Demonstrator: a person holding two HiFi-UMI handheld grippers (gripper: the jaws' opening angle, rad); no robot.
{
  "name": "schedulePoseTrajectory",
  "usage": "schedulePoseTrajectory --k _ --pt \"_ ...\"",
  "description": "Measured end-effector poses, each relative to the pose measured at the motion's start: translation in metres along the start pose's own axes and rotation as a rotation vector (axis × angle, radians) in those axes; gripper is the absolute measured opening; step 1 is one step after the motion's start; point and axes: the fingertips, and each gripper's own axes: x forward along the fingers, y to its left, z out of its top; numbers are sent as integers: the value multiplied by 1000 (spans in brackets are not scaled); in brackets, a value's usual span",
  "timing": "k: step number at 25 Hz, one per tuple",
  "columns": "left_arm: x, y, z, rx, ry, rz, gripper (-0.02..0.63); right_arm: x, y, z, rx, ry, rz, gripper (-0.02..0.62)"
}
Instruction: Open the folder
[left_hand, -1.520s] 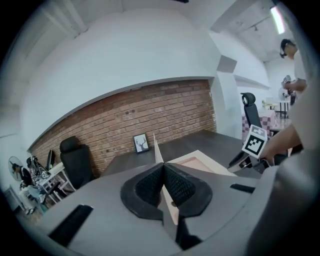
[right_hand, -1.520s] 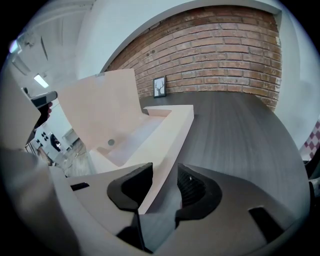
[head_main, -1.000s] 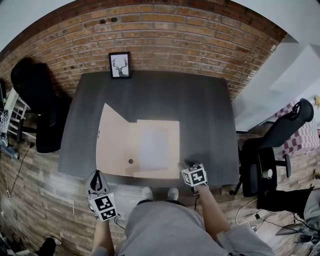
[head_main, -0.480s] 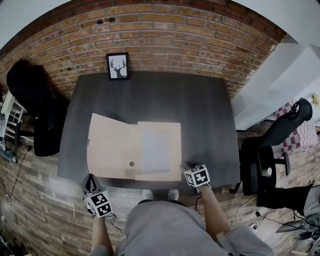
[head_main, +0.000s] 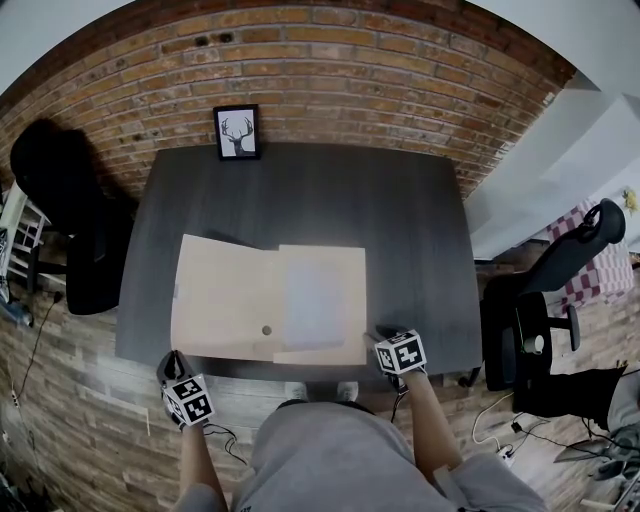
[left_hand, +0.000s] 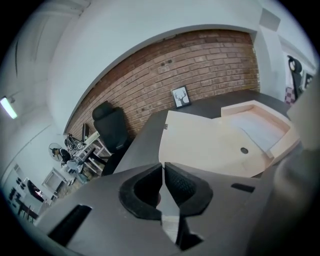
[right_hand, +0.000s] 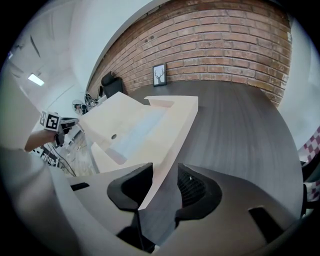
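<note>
Left cover (head_main: 220, 295) has dropped from half-raised to lying flat, and the left gripper (head_main: 172, 360) has pulled back off the near edge of the tabletop (head_main: 410, 230), fingers (left_hand: 182, 185) together with nothing in them. So the folder (head_main: 265, 325) sits spread open near the front of the tabletop, and I'd say the opening step is basically done. The right gripper (head_main: 375, 334) is parked at the folder's near right corner, its fingers (right_hand: 197, 187) apart with that corner poking in between them, not pinched as far as I can see. Next move is probably just backing that hand off without dragging the folder along. Inside, a pale sheet (head_main: 312, 295) lies on the right half; the left half looks bare.
</note>
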Motion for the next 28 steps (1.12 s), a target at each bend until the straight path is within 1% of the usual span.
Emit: schedulePoseTrajectory --k 5,10,14,23,28 --pt "20 6 -22 22 61 -1 18 -1 0 0 9 2 -6 133" --pt "34 9 -38 -12 113 -4 14 -1 0 0 1 8 -10 132" --pt "44 15 -52 3 154 14 -2 0 0 0 -3 10 -9 133" --pt "44 14 -49 13 159 24 0 -1 0 1 -7 9 -13 132" --pt "41 14 -47 3 150 37 0 -2 0 1 -22 3 -26 132"
